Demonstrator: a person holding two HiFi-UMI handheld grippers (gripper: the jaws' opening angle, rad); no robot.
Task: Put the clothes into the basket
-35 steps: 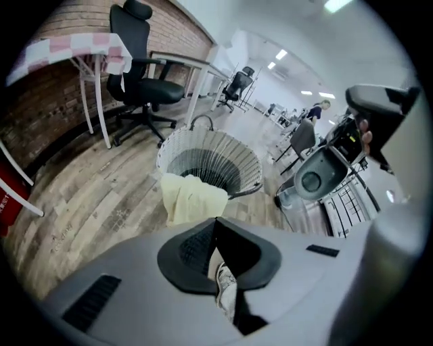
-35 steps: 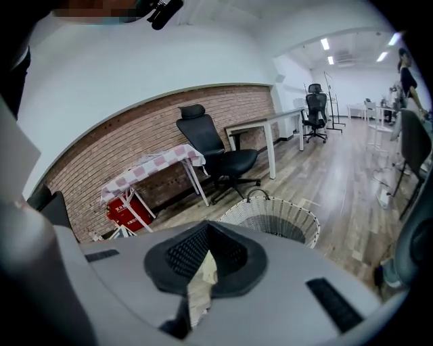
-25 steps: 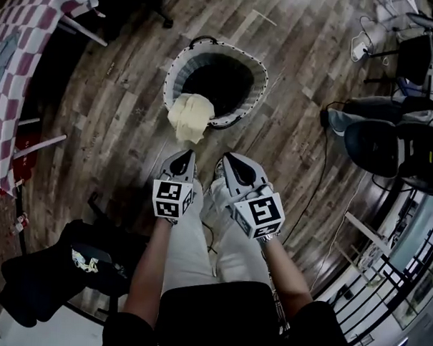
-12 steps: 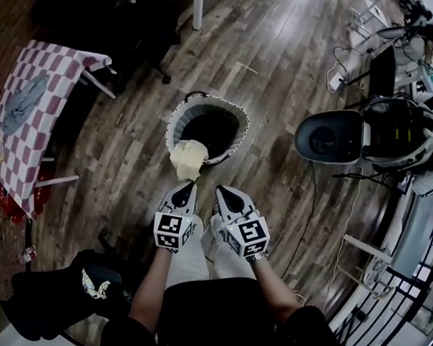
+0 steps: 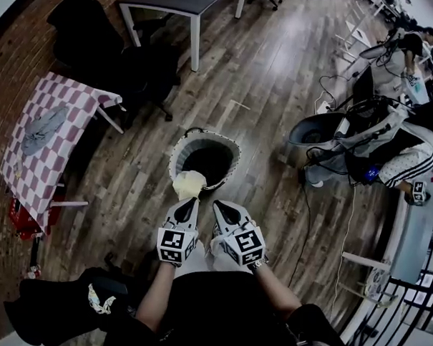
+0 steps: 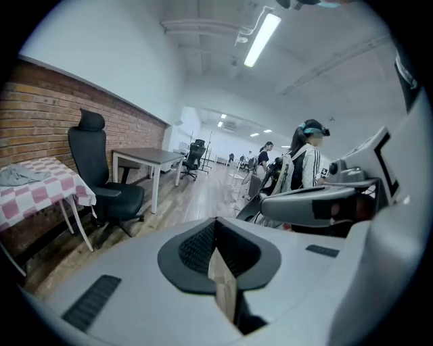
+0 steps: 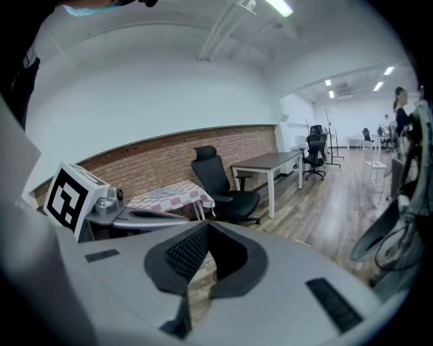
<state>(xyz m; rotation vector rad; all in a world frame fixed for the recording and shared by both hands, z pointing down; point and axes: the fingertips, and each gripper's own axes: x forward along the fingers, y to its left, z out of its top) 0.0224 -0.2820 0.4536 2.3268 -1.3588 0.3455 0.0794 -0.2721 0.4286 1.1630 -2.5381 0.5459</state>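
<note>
Cream cloth (image 5: pixel 189 183) hangs pinched between jaws of left hand-held gripper (image 5: pixel 187 200).

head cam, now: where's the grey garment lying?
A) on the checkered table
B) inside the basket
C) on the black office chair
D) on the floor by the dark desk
A: the grey garment lies flat on the red-and-white checkered table at the left of the head view, well apart from the basket.
</note>
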